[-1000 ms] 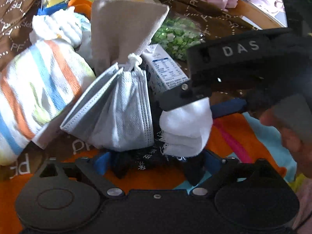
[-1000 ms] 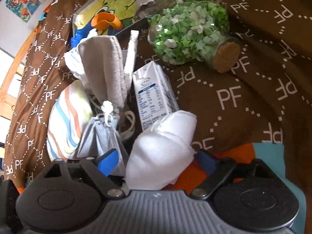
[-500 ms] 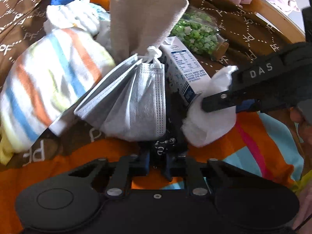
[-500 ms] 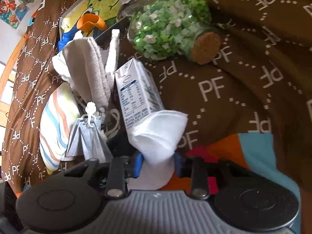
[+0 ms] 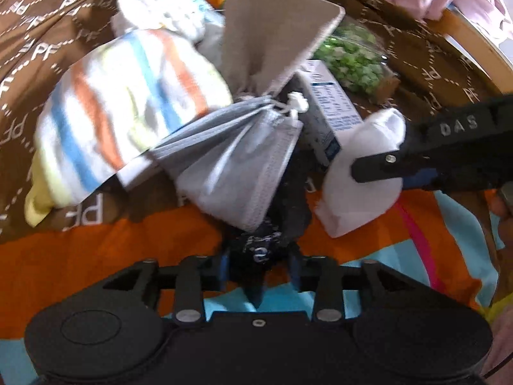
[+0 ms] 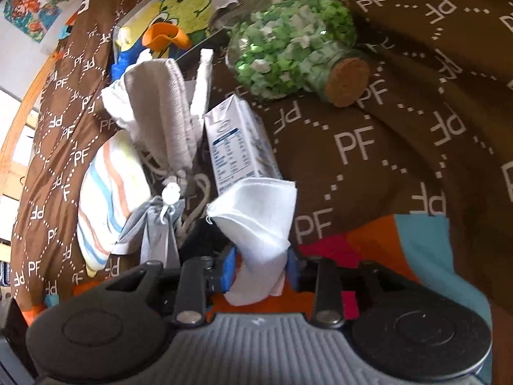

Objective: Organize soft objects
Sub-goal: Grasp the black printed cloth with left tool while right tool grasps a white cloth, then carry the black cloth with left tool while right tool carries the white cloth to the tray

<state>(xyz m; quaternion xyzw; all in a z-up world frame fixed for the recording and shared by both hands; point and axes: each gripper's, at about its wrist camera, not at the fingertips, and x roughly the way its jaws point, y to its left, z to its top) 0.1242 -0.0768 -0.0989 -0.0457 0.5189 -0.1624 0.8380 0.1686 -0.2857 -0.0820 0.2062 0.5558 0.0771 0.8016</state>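
Half a second ago the left gripper [image 5: 259, 266] was already pinched on the black fabric [image 5: 282, 221]; a second ago its jaws stood apart around it. Now it is clamped on that dark, lacy-looking bunch at the lower centre of the left wrist view, and the grey face masks [image 5: 237, 160] have swung over to lie above and across it. The right gripper [image 6: 259, 269] has gone the same way — wide around the white folded cloth [image 6: 256, 224] a second ago, now squeezing its lower part between the blue pads, so the cloth's top fans out in layered folds toward the centre of the right wrist view.

Both soft pieces therefore look secured, and I judge the next step to be lifting them away from the pile.

The white cloth is clean, thick and stacked in several layers, with a frayed edge at its left; from the left wrist view it sits at centre right, pinned under the other tool's finger, just beside the milk carton [image 6: 237, 147]. The striped towel [image 5: 121, 109], left of centre, and the beige cloth [image 5: 272, 35] above the masks lie ungripped on the brown blanket [image 6: 384, 134], with the jar of green paper stars [image 6: 288, 41] behind.
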